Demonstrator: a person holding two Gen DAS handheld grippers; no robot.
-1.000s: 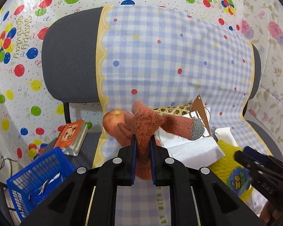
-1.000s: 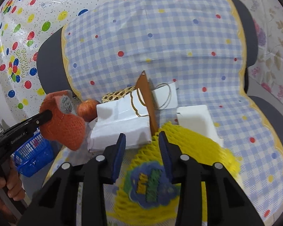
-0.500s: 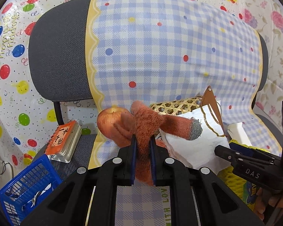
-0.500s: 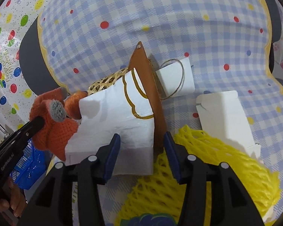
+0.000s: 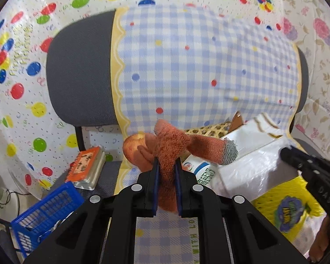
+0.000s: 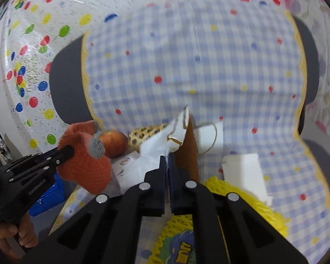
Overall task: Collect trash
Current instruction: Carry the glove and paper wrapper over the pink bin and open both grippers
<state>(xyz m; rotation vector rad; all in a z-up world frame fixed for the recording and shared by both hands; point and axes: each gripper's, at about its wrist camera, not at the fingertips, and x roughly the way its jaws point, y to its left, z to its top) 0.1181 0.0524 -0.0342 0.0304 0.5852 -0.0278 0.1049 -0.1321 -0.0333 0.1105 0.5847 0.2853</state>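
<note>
We counted two grippers. Nearest, left gripper [image 5: 166, 171] had its jaws narrow, clamped on one fuzzy orange knit glove [image 5: 173, 145] with a grey fingertip, gripper angled downward. Right gripper [image 6: 167, 165] had just snapped closed; jaws pinched the edge of one white crinkly paper bag [image 6: 156, 151] with gold trim and a brown side panel, lifted off the seat. One hand [image 6: 15, 237] gripped the left tool at 8 o'clock in the right view. One yellow foam net [image 5: 283, 206] with a blue label lay at 4 o'clock. One round apple [image 5: 133, 145] sat just behind the glove, one woven basket [image 5: 206, 129] beyond. One blue plastic crate [image 5: 44, 209] at 8 o'clock, one orange notebook [image 5: 85, 165] near it. Farthest, one chair [image 5: 81, 70] draped in checked cloth [image 5: 198, 70].
</note>
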